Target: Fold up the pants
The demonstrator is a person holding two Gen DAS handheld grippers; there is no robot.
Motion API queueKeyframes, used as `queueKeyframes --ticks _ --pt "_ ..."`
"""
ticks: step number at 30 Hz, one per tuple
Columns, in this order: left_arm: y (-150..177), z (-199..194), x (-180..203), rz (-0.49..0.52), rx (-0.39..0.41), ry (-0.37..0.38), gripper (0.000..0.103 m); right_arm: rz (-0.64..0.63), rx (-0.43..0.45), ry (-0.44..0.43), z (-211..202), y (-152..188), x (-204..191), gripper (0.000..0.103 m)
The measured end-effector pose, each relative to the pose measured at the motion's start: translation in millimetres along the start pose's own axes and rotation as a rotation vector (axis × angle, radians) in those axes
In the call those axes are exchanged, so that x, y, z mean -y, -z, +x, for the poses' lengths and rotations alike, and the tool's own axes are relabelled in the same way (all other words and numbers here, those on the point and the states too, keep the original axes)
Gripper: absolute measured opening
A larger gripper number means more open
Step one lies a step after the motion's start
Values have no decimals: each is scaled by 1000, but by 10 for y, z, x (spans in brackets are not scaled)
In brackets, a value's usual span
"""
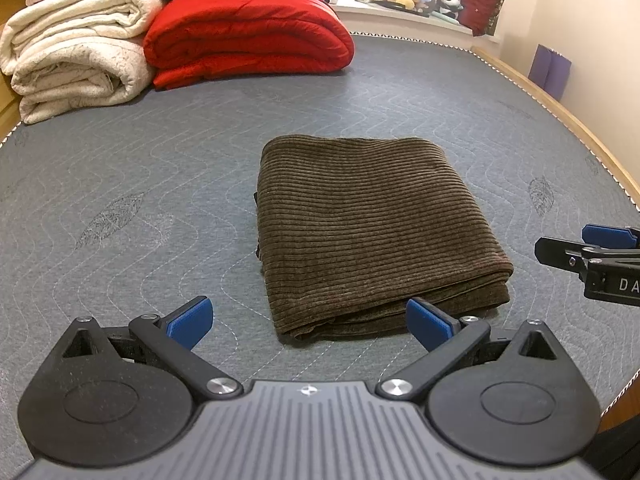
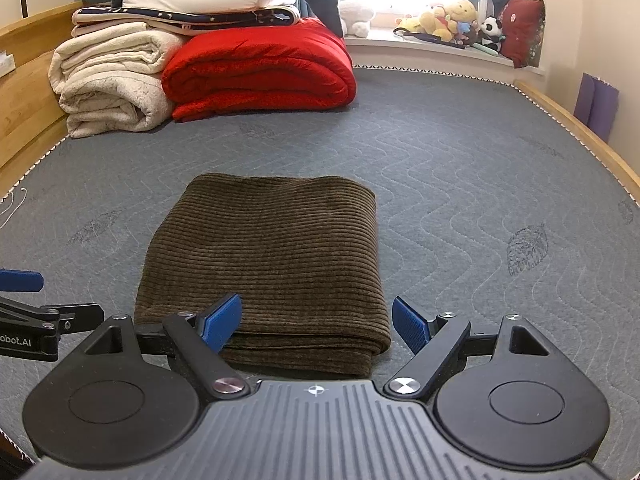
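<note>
Brown corduroy pants lie folded into a neat rectangle on the grey quilted mattress; they also show in the right wrist view. My left gripper is open and empty, just short of the pants' near edge. My right gripper is open and empty at the near edge, its left blue finger over the near corner of the fabric. The right gripper also shows at the right edge of the left wrist view, and the left gripper shows at the left edge of the right wrist view.
A red folded quilt and cream folded blankets are stacked at the far left of the mattress. Plush toys sit on the window ledge. A wooden bed frame runs along the right side.
</note>
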State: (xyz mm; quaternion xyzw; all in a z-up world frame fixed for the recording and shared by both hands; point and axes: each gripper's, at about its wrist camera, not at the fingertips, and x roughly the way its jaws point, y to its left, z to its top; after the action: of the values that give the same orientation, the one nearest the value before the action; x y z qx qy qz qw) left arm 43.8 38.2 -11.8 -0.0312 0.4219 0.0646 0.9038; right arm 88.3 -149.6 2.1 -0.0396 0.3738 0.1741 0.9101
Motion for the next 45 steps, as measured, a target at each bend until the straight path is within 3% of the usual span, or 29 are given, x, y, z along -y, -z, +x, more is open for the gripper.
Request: queueKeyframes --ticks 45 --pt "20 6 31 31 20 19 103 -15 -4 -1 24 -1 -33 84"
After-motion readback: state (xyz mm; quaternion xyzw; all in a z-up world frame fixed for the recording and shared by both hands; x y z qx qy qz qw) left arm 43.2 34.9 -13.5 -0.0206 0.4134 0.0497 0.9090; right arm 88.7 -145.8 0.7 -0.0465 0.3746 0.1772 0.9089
